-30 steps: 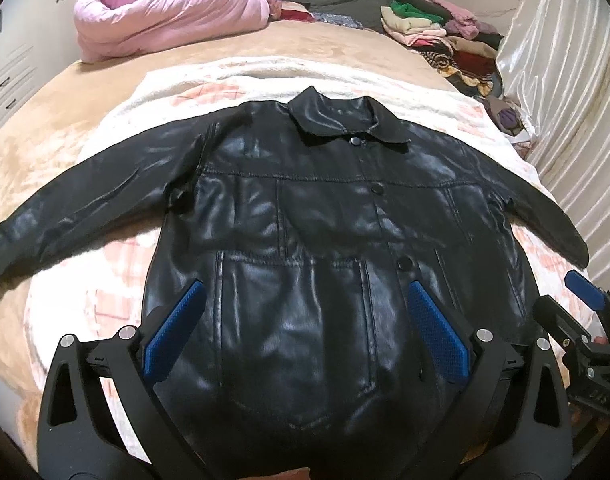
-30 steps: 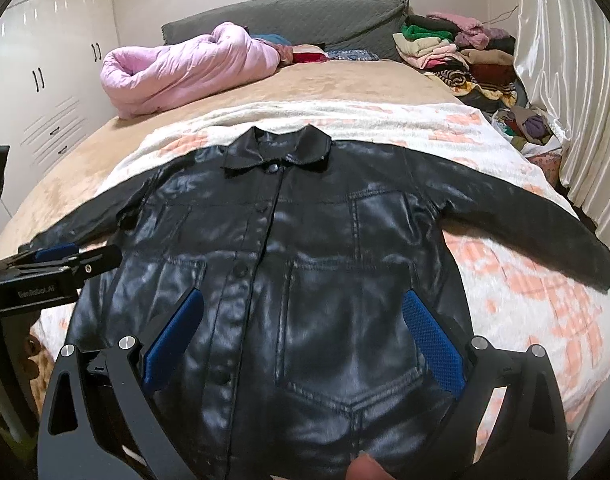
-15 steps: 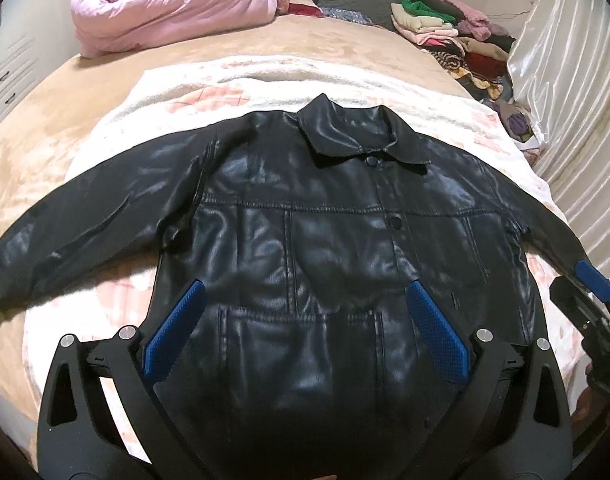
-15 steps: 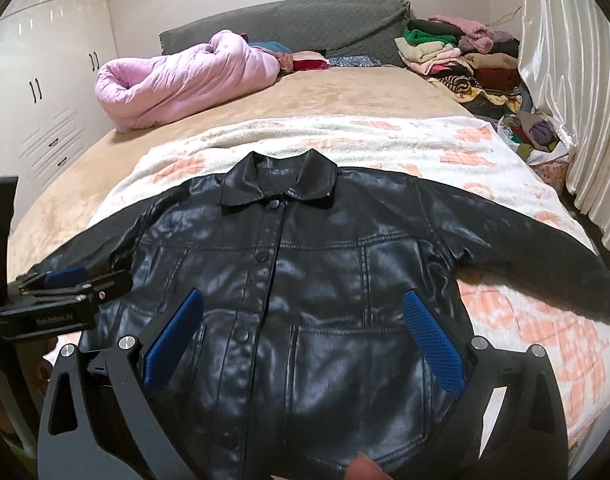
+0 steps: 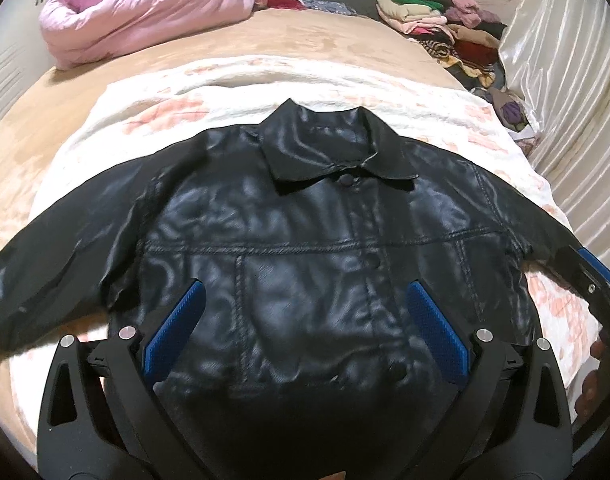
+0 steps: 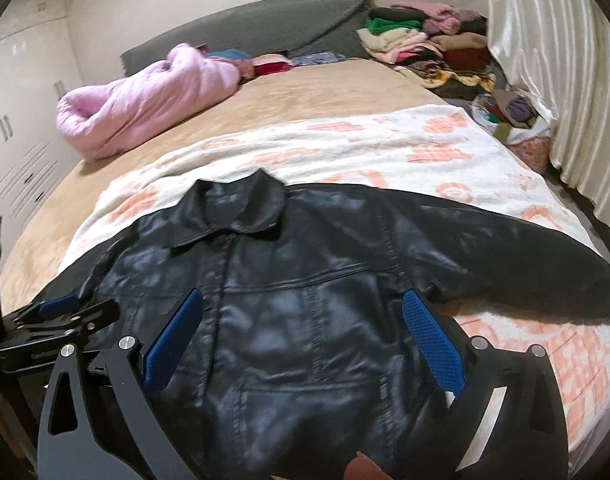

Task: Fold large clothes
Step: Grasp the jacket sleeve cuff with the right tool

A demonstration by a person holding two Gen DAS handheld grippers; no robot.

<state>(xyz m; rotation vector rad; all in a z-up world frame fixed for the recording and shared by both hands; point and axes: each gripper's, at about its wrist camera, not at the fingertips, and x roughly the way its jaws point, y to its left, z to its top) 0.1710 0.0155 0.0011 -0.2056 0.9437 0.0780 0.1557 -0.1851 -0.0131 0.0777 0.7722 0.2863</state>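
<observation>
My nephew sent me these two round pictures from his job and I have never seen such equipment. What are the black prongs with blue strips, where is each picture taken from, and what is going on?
No robot is here: a person holds one hand-held grasping tool in each hand, and a wide-angle camera on each looks forward along its two fingers. The blue strips are the finger pads. One picture comes from the left tool, the other from the right tool; each also glimpses the other tool at its edge. Both stand open and hold nothing. Below them a black leather jacket lies flat, front up and buttoned, sleeves spread, on a white blanket with orange patterns over a bed. Farther back lie a pink duvet and a pile of clothes. The jacket is not yet folded.
</observation>
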